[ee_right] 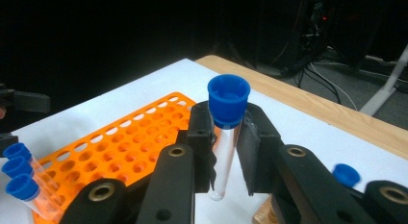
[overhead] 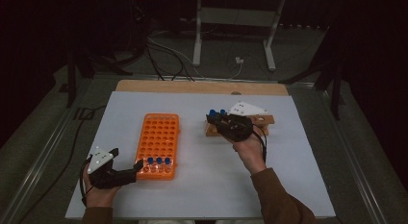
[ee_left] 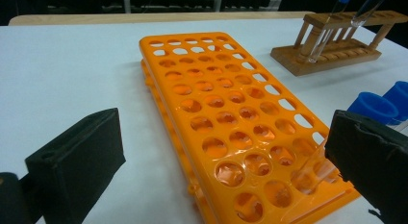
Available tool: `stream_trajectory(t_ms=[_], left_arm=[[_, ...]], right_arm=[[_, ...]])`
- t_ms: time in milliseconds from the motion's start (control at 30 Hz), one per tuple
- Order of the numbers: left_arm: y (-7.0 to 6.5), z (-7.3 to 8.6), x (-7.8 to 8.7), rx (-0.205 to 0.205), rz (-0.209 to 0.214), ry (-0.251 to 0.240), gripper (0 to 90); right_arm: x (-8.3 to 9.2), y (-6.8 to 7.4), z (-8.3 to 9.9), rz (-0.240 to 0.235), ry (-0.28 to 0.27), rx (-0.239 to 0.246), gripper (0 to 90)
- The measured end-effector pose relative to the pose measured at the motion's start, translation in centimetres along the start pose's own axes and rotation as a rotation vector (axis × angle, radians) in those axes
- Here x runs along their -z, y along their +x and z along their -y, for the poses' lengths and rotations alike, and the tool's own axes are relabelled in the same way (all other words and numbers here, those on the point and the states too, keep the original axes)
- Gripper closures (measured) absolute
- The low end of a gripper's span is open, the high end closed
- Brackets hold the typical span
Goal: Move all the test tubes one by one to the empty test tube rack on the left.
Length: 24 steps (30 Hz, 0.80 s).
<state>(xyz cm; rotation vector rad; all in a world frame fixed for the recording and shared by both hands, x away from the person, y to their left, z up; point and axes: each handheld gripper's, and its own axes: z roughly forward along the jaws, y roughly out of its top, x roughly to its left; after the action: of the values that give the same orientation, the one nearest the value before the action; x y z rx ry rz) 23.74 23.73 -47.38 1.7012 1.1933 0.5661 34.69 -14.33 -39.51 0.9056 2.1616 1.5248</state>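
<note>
Right gripper view: your right gripper (ee_right: 226, 156) clamps a blue-capped test tube (ee_right: 225, 137) upright, above the wooden rack (overhead: 262, 120). The orange rack (overhead: 159, 142) lies to its left, long axis running away from you; your left gripper (overhead: 126, 161), jaws wide, braces the orange rack's near corner.

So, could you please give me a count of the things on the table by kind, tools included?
Blue-capped test tubes: 5 (three in the orange rack, one gripped in the right tool, one in the wooden rack)
Racks: 2 (orange, wooden)
Tools: 2 (right, and left tool)
Total: 9
</note>
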Motion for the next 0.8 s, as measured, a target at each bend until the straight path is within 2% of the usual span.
stream_trajectory(t_ms=[567, 800], left_arm=[[0.1, -0.1, 0.2, 0.002, -0.014, -0.011, 0.7], [-0.2, -0.3, 0.1, -0.029, -0.023, -0.004, 0.7]], right_arm=[[-1.5, 2.4, -0.6, -0.061, 0.003, 0.025, 76.8], [-2.3, 3.3, -0.7, -0.083, 0.019, 0.034, 76.8]])
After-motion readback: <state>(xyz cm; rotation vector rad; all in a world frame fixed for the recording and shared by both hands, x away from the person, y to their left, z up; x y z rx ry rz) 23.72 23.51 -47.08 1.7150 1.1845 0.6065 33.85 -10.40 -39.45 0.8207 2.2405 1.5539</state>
